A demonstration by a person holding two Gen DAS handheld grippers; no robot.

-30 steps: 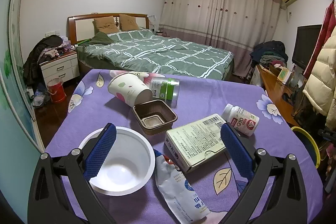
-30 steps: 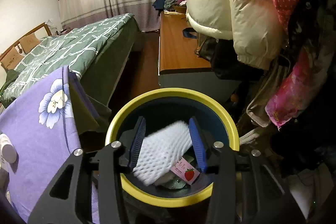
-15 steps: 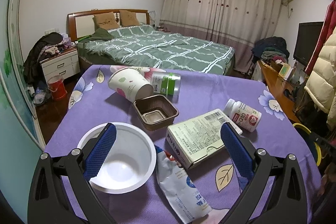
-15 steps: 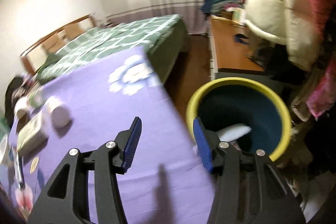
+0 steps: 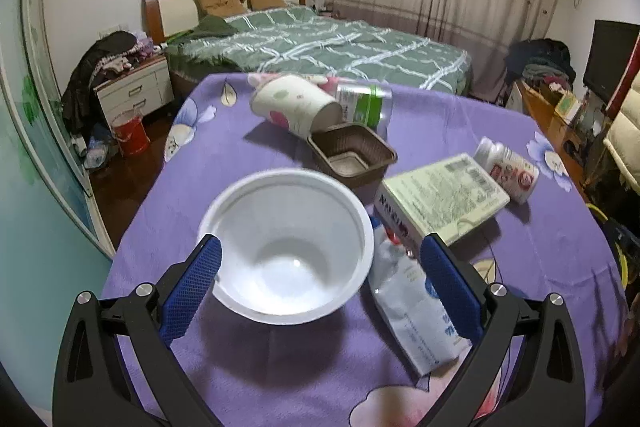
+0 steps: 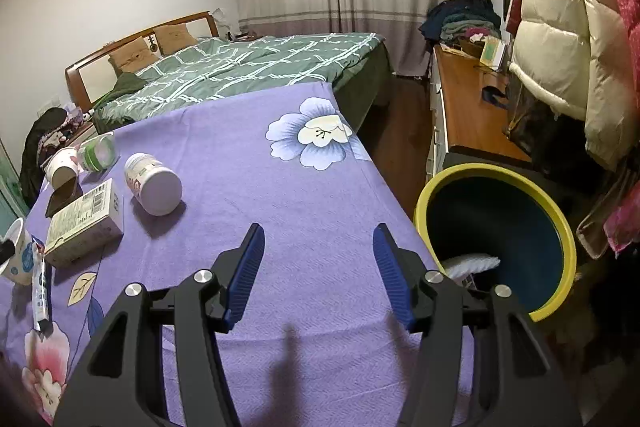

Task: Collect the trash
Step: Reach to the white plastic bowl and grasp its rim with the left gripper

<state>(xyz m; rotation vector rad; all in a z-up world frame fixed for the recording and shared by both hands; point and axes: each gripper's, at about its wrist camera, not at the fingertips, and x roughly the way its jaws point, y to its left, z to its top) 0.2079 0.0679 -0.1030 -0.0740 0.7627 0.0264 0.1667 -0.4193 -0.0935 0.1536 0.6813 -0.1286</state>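
Note:
My left gripper point(image 5: 318, 273) is open around the near side of a white plastic bowl point(image 5: 286, 241) on the purple tablecloth point(image 5: 240, 367); I cannot tell whether the pads touch it. Beside the bowl lie a white pouch point(image 5: 416, 311), a cardboard box point(image 5: 442, 197), a white pill bottle point(image 5: 508, 169), a brown tray point(image 5: 352, 155), a tipped paper cup point(image 5: 294, 105) and a green-banded can point(image 5: 362, 103). My right gripper point(image 6: 318, 265) is open and empty above the table's right part. The yellow-rimmed bin point(image 6: 500, 227) stands off the right edge with white foam point(image 6: 472, 263) inside.
A green bed point(image 5: 320, 47) stands behind the table. A wooden desk point(image 6: 472, 107) and hanging coats point(image 6: 560, 27) are to the right of the bin. A nightstand point(image 5: 132, 91) and a red bucket point(image 5: 130, 135) stand at the far left.
My right gripper let the white foam go into the bin, opened and swung left over the table. My left gripper moved forward and left, so the white bowl now sits between its fingers.

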